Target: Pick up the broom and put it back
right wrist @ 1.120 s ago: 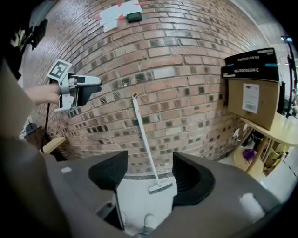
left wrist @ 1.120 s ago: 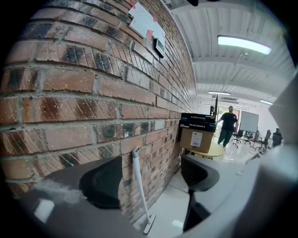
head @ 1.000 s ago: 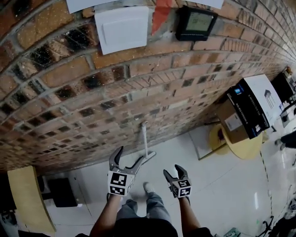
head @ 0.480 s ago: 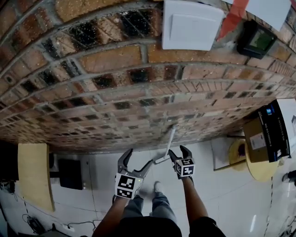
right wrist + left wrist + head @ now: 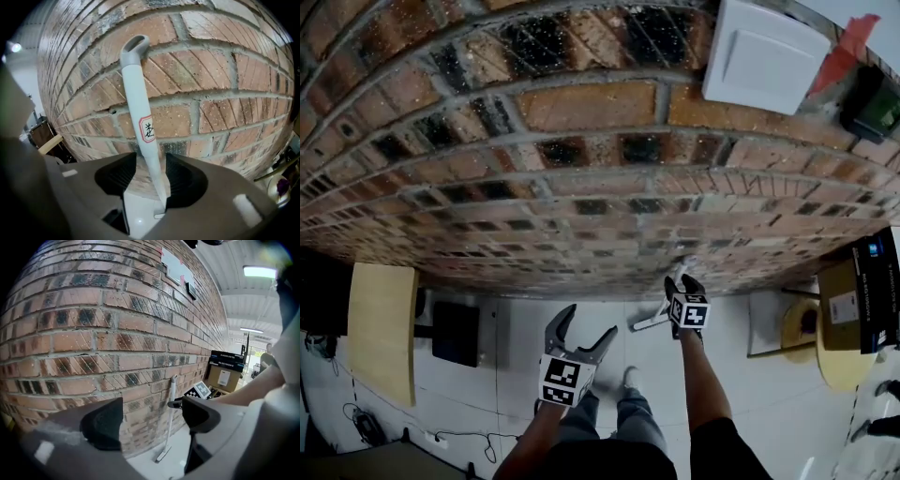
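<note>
A white broom [image 5: 659, 319] leans upright against the brick wall, its head on the pale floor. My right gripper [image 5: 683, 283] is at the upper handle. In the right gripper view the handle [image 5: 140, 108], with a red-edged label, runs between the two black pads of the right gripper [image 5: 150, 176]. The jaws have just been closing around the handle, and a thin gap still shows beside it. My left gripper [image 5: 587, 324] stands open and empty, lower and to the left. The left gripper view shows the broom [image 5: 171, 418] beyond the open jaws of the left gripper [image 5: 151, 420].
The brick wall [image 5: 534, 187] fills the front, with a white panel [image 5: 764, 61] high up. A yellow board [image 5: 382, 328] and a black box [image 5: 455, 333] stand at the left. At the right a cardboard box [image 5: 877, 295] rests on a round yellow table [image 5: 830, 361].
My right gripper has moved forward and right to the broom handle and its jaws have narrowed around it. The left gripper has shifted a little and stays open.
</note>
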The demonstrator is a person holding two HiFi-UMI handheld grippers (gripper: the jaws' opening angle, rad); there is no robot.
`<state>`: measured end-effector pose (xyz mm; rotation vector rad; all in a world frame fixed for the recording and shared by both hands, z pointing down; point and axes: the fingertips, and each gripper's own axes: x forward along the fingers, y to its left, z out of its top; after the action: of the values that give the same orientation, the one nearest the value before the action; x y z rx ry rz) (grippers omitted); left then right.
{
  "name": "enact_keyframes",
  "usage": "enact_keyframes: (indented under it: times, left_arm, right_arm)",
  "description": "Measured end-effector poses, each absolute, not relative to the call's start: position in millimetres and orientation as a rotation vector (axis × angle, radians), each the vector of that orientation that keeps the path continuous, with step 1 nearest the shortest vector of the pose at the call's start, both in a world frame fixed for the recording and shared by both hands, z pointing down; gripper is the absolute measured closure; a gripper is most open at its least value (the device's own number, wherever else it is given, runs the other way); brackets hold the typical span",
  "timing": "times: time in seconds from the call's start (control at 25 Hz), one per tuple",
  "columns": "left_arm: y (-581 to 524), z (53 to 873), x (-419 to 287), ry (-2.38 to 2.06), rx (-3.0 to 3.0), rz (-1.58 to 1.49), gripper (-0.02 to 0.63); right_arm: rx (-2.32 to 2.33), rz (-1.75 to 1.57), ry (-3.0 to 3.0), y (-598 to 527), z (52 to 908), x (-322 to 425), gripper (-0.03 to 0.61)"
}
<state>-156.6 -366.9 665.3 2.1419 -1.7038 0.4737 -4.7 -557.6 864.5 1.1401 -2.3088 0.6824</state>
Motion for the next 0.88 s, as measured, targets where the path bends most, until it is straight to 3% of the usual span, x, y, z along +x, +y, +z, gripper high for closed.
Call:
enact_keyframes:
  times: [0.2,0.56,0.88]
  left_arm:
    - [-360,667,-168,-1.734,2.108,0.461,0.216]
    - [-354,657,-169,-1.736,2.134,0.421,0.216]
    - [-356,620,-171,-1.760,2.196,0.325,0.217]
  right_arm:
    - [1.138,0.659,-2.309,-560,860,-5,0.462]
    - [1.065,0.540,-2.288,-490,844,9,0.476]
    - [1.146,0.454,-2.328,-440,769,18,0.477]
